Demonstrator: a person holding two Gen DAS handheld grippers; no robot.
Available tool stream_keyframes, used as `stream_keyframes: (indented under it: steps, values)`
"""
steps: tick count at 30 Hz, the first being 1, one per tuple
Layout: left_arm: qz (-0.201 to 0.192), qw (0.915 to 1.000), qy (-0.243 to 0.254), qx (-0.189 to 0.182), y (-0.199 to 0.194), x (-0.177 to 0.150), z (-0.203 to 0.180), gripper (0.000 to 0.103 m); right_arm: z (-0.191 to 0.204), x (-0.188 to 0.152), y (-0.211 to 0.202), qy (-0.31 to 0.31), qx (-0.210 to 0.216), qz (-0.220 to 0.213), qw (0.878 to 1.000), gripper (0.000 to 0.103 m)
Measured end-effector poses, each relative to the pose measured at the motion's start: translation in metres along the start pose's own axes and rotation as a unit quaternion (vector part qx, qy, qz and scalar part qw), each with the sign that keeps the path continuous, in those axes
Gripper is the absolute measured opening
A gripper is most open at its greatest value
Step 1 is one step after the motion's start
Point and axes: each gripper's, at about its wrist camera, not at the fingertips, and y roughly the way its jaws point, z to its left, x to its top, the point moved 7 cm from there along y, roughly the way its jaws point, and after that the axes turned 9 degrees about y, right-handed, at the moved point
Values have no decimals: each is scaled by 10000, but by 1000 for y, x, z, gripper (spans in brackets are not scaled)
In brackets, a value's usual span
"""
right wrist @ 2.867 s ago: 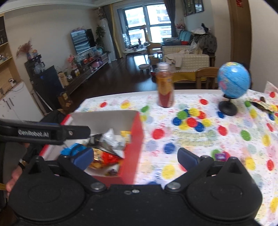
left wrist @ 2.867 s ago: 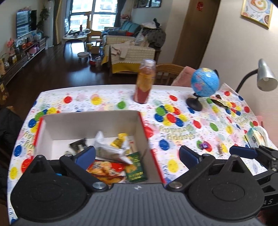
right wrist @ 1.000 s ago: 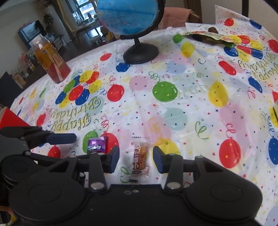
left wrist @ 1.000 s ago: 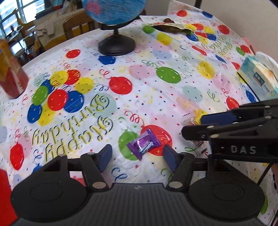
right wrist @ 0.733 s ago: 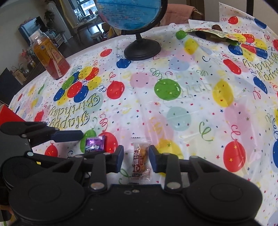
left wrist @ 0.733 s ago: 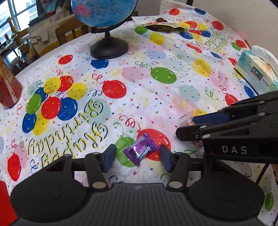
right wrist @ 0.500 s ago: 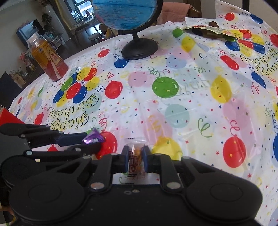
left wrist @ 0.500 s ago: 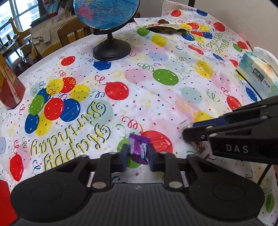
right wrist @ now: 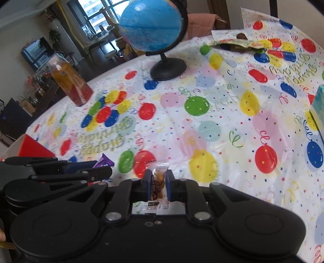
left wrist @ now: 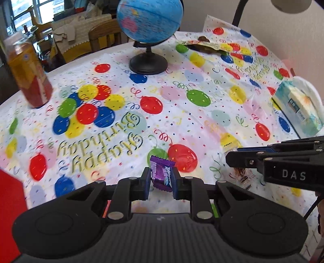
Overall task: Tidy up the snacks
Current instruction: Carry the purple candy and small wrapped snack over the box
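purple candy [left wrist: 162, 175]: foil-wrapped, pinched between the left gripper [left wrist: 161, 183] pads, looks clear of the tablecloth
orange snack [right wrist: 158, 183]: small clear packet, squeezed between the right gripper [right wrist: 158, 184] pads, one end sticking out past the fingertips, also seems to be off the cloth
left gripper: jaws have just been closing, now clamped on the purple candy
right gripper: jaws have just been closing, now clamped tight on the orange snack; seen from the left wrist view as a black arm marked DAS just beside the left one
red box [right wrist: 33, 149]: only a corner shows at the left edge of both views; likely the drop-off, contents not visible now
tablecloth [left wrist: 202, 113]: balloon print, no other loose small candy spotted on it
green packet [left wrist: 204, 45]: flat wrapper lying at the far edge behind the globe [left wrist: 149, 19], untouched
other items: drink bottle [left wrist: 28, 74] far left, tissue pack [left wrist: 297, 109] at right, not part of the sorting
progress: both pickups done; left to do is carry both to the red box and release, then probably the green packet
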Motion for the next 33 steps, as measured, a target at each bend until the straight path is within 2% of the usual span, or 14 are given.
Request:
stream_keyframes:
  steps: [11,19,33]
  values:
    - [-250,9986,-417,214,-76,-23,15,20,45,-18,-57,-267,295,-227,9990,12]
    - [-461,9959,-678,383,-125,-48,34,20,88,-37,-84,-511,487,-339,9969,12]
    - [-823,9857,-1309,672,-207,-107,106,20,196,-70,-96,-1192,878,-384,9882,12]
